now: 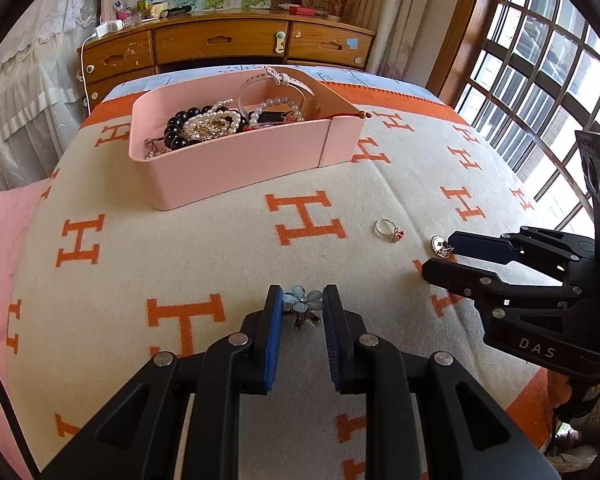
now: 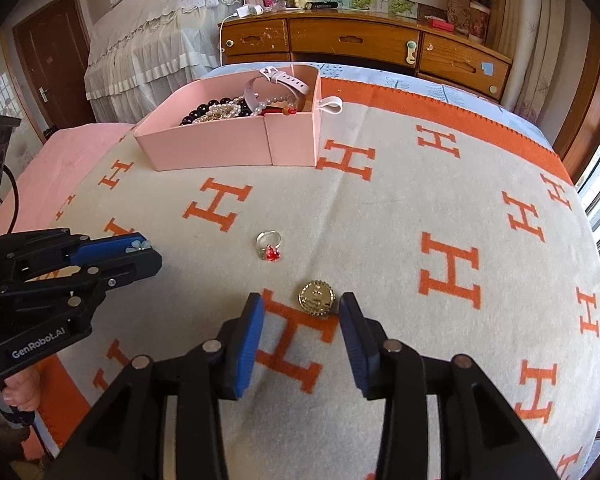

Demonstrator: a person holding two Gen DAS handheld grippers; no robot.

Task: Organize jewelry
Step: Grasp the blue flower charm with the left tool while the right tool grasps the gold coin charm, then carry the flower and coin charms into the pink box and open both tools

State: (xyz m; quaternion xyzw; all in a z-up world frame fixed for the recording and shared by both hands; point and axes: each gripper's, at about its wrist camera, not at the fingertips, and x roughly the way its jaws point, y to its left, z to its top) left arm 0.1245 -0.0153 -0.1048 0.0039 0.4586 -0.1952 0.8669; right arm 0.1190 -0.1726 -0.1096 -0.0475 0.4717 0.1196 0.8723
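Note:
My left gripper [image 1: 302, 300] is shut on a pale blue flower ornament [image 1: 300, 298], held just above the orange-and-cream blanket [image 1: 220, 264]. In the right wrist view the left gripper [image 2: 150, 254] shows the flower [image 2: 138, 245] at its tips. My right gripper [image 2: 300, 302] stands open around a round gold brooch [image 2: 316, 298] lying on the blanket, close to the right finger, with neither pad pressing on it. From the left wrist view the right gripper [image 1: 440, 256] has the brooch [image 1: 440, 246] at its tips. A silver ring with a red stone [image 2: 269, 245] [image 1: 389, 230] lies loose between the grippers.
A pink box [image 1: 240, 164] [image 2: 204, 148] further back holds pearls, black beads and a pale watch strap. Behind the bed stands a wooden dresser [image 1: 220, 42]. A barred window [image 1: 540, 80] is on the right. Pink bedding [image 1: 4, 240] lies to the left. A hand [image 2: 20, 392] holds the left gripper's handle.

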